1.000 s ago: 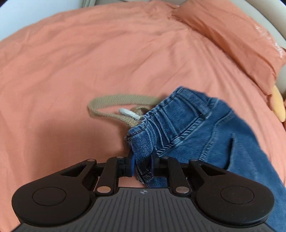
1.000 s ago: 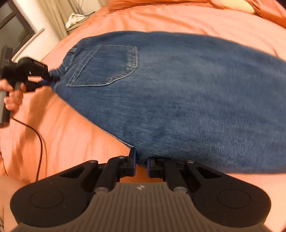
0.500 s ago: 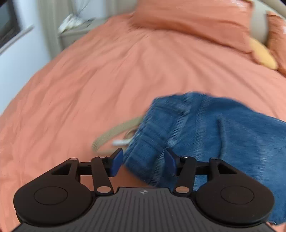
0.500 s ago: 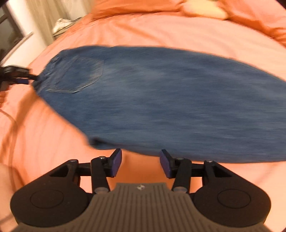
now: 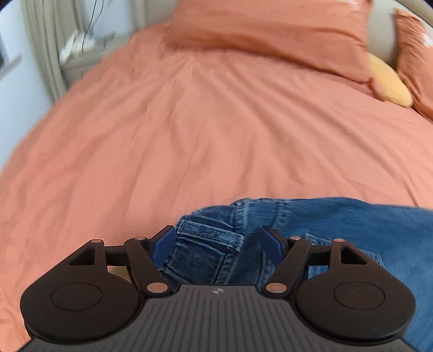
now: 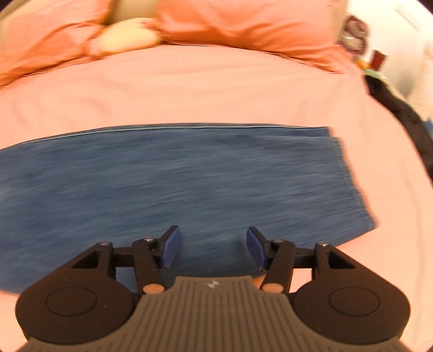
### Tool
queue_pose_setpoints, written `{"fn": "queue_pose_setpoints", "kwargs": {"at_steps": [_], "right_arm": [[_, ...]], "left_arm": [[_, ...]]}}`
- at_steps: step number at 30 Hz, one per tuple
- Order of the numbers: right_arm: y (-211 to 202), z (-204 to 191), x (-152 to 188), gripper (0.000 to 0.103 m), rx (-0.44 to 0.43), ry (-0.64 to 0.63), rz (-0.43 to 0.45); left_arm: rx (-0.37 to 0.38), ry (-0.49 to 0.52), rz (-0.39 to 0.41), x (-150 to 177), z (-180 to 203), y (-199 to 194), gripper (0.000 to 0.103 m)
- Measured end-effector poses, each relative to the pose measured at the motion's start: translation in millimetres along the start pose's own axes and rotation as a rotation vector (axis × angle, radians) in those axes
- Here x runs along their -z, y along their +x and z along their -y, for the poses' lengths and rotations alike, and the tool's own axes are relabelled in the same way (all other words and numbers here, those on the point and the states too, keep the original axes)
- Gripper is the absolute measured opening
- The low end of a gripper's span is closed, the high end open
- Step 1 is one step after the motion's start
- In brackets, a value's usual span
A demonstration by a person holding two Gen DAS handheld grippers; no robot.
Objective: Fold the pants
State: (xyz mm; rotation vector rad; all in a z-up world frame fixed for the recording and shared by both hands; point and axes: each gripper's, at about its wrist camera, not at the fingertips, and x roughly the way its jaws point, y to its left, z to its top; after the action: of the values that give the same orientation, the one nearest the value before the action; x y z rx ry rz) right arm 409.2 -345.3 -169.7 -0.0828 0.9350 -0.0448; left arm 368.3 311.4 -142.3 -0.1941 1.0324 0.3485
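Jeans lying flat on the bed, both grippers open above them.

Left wrist view: the left gripper hangs with its jaws spread wide, gripping nothing, the waistband end of the jeans bunched between and just beyond the blue pads. The denim runs off toward 3 o'clock across the orange bedspread. An orange pillow sits at 12 o'clock, a yellow cushion at 2 o'clock, and a grey curtain at 10 o'clock.

Right wrist view: the right gripper also has its jaws wide apart and empty, over the near edge of the jeans. The legs are stacked and spread from 9 o'clock to the hem at 3 o'clock on the bedspread. The picture is blurred; pillows lie at 12 o'clock.
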Motion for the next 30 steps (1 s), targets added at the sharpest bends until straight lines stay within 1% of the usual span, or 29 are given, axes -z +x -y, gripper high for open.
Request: {"fn": "queue_pose_setpoints", "kwargs": {"at_steps": [3, 8, 12, 13, 15, 17, 18, 19, 20, 21, 23, 24, 26, 27, 30], "right_arm": [[18, 36, -18, 0.055, 0.076, -0.019, 0.004], [48, 89, -51, 0.056, 0.161, -0.012, 0.031], [79, 121, -77, 0.057, 0.211, 0.028, 0.064], [86, 129, -82, 0.058, 0.213, 0.049, 0.074], [98, 143, -90, 0.058, 0.203, 0.101, 0.071], [112, 153, -92, 0.056, 0.174, 0.161, 0.062], [118, 156, -92, 0.048, 0.156, 0.186, 0.058], [122, 159, -92, 0.031, 0.14, 0.205, 0.054], [124, 158, -92, 0.025, 0.134, 0.211, 0.046], [125, 155, -92, 0.013, 0.153, 0.195, 0.043], [122, 151, -90, 0.008, 0.166, 0.144, 0.06], [119, 150, -90, 0.003, 0.167, 0.12, 0.076], [108, 142, -88, 0.002, 0.188, 0.069, 0.107], [103, 138, -88, 0.002, 0.202, 0.04, 0.117], [81, 125, -89, 0.0, 0.265, -0.042, 0.164]], "left_arm": [[0.028, -0.052, -0.054, -4, -11, 18, 0.083], [0.052, -0.078, -0.1, -7, -11, 37, 0.079], [0.01, -0.073, -0.089, -5, 1, 43, 0.074], [-0.005, -0.065, -0.082, -6, 5, 45, 0.071], [-0.035, -0.06, -0.066, -5, 13, 44, 0.067], [-0.068, -0.065, -0.053, -4, 18, 43, 0.063], [-0.083, -0.067, -0.051, -2, 21, 42, 0.063], [-0.094, -0.072, -0.049, -2, 23, 42, 0.061], [-0.108, -0.073, -0.049, -1, 25, 41, 0.059], [-0.123, -0.064, -0.047, -1, 28, 40, 0.058], [-0.158, -0.039, -0.037, -1, 36, 37, 0.053], [-0.177, -0.033, -0.029, -1, 40, 36, 0.052], [-0.213, -0.028, -0.005, 0, 49, 33, 0.046], [-0.226, -0.032, 0.01, 2, 51, 29, 0.044], [-0.243, -0.054, 0.068, 10, 54, 17, 0.04]]}}
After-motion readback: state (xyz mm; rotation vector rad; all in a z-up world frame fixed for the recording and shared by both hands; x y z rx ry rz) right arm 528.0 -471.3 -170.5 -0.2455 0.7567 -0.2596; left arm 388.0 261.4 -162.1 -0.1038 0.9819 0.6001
